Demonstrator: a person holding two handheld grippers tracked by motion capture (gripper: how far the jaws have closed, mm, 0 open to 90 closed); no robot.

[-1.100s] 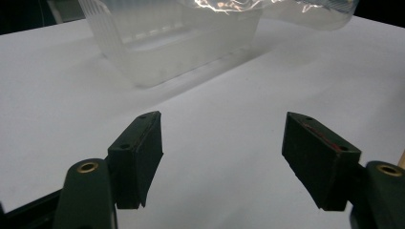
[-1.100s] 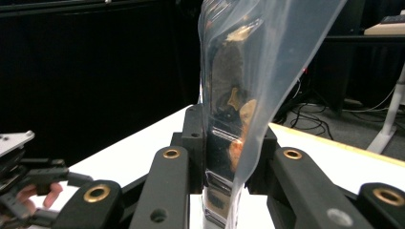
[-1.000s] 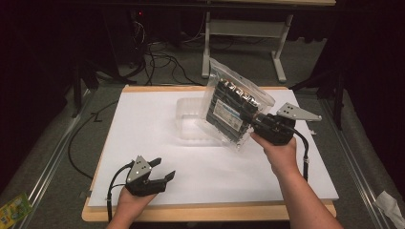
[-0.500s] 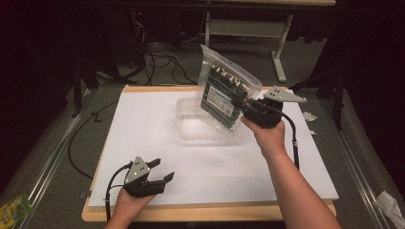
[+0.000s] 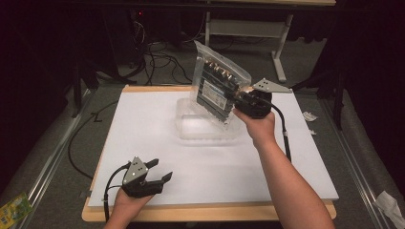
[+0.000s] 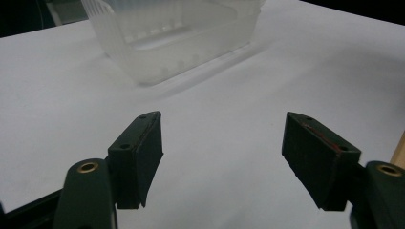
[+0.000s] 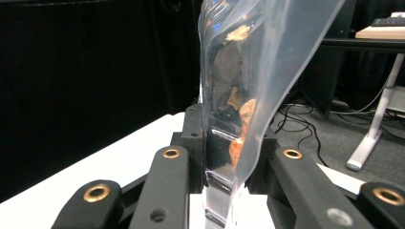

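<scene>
A clear plastic bag point(image 5: 217, 88) with a dark packet inside hangs tilted above the clear plastic tub point(image 5: 191, 128) at the table's middle back. My right gripper point(image 5: 241, 98) is shut on the bag's right edge. In the right gripper view the bag point(image 7: 239, 95) rises upright, clamped between the jaws of my right gripper point(image 7: 229, 157), with brown pieces visible inside. My left gripper point(image 5: 160, 171) rests open near the table's front left edge, apart from the tub. In the left gripper view my left gripper point(image 6: 222, 152) has nothing between its jaws, and the tub point(image 6: 176, 33) stands ahead.
A white sheet point(image 5: 143, 143) covers the wooden table top. Cables point(image 5: 157, 52) and a desk frame point(image 5: 282, 52) lie on the floor beyond the far edge. Paper scraps point(image 5: 389, 205) lie on the floor at right.
My right gripper has carried the bag left and away, over the tub, tilting it further. The left gripper has stayed in place.
</scene>
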